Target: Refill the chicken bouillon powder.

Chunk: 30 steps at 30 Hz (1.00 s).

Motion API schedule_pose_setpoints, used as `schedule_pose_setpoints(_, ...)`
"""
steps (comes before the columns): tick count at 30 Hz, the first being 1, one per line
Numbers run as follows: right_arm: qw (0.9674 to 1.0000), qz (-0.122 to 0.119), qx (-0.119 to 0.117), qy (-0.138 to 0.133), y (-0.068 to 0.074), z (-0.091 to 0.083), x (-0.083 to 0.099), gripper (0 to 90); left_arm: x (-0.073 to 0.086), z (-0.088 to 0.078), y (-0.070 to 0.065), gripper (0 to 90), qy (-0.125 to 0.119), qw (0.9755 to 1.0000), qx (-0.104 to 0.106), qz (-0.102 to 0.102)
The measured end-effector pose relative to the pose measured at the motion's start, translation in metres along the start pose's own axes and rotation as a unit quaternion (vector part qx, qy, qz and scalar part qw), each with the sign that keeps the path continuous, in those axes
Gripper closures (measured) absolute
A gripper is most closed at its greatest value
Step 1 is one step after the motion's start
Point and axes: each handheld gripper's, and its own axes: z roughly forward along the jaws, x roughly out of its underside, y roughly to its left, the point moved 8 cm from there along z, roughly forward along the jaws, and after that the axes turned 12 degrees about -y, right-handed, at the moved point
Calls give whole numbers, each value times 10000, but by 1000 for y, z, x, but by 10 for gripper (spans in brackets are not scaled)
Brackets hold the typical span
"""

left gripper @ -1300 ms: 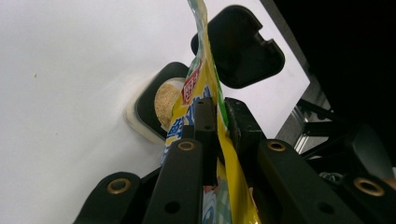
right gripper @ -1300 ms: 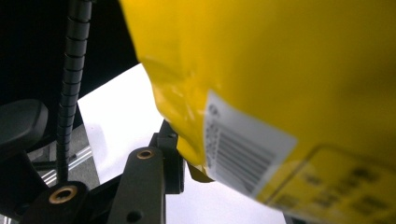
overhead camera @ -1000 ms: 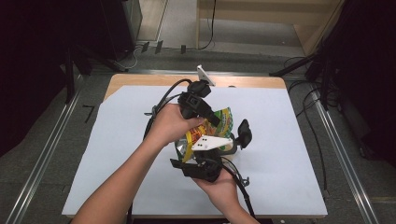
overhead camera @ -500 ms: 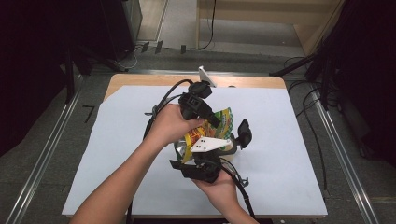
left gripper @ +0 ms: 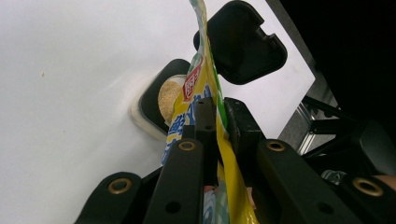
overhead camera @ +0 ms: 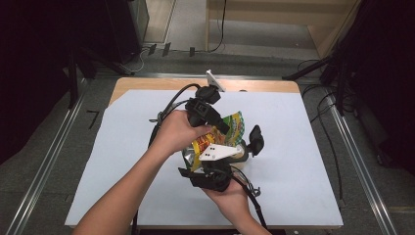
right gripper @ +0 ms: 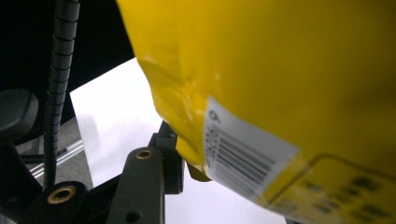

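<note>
A yellow snack bag [overhead camera: 226, 128] hangs tilted above the middle of the white table sheet [overhead camera: 303, 147]. My left gripper [overhead camera: 219, 128] comes in from above left, and the left gripper view shows its jaws [left gripper: 217, 109] shut on the bag's edge [left gripper: 201, 70]. My right gripper [overhead camera: 218, 157] comes from the near side under its grey plate. One of its fingers [right gripper: 164, 161] presses the bag's lower corner [right gripper: 189, 156] near the barcode, and the other is hidden behind the bag. Below the bag lies a small black container [left gripper: 154, 100] of beige grains, with its black lid [left gripper: 240, 42] raised.
Cables [overhead camera: 164, 115] trail from both grippers across the sheet. A white tab [overhead camera: 214, 80] sticks up at the table's wooden far edge [overhead camera: 254, 84]. Metal rails [overhead camera: 362, 166] run along both sides of the table, and dark equipment stands beyond them.
</note>
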Motion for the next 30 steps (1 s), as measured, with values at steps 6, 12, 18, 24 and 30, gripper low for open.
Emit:
schedule_pose_setpoints(6,10000,53,-55,17,2,0,0,630,1,1,1,848,8,10000,-6,5)
schedule_pose_setpoints(12,10000,-15,-37,78,4,4,9,631,8,-3,1,850,-23,10000,83,46)
schedule_pose_setpoints(18,9997,-128,-14,228,6,9,20,630,18,-10,7,857,-126,9998,146,6)
schedule_pose_setpoints(24,9994,-183,27,281,7,10,25,628,23,-11,9,857,-264,9993,253,-40)
schedule_pose_setpoints(30,9987,-377,33,333,6,10,30,613,27,-10,11,855,-333,9987,381,36)
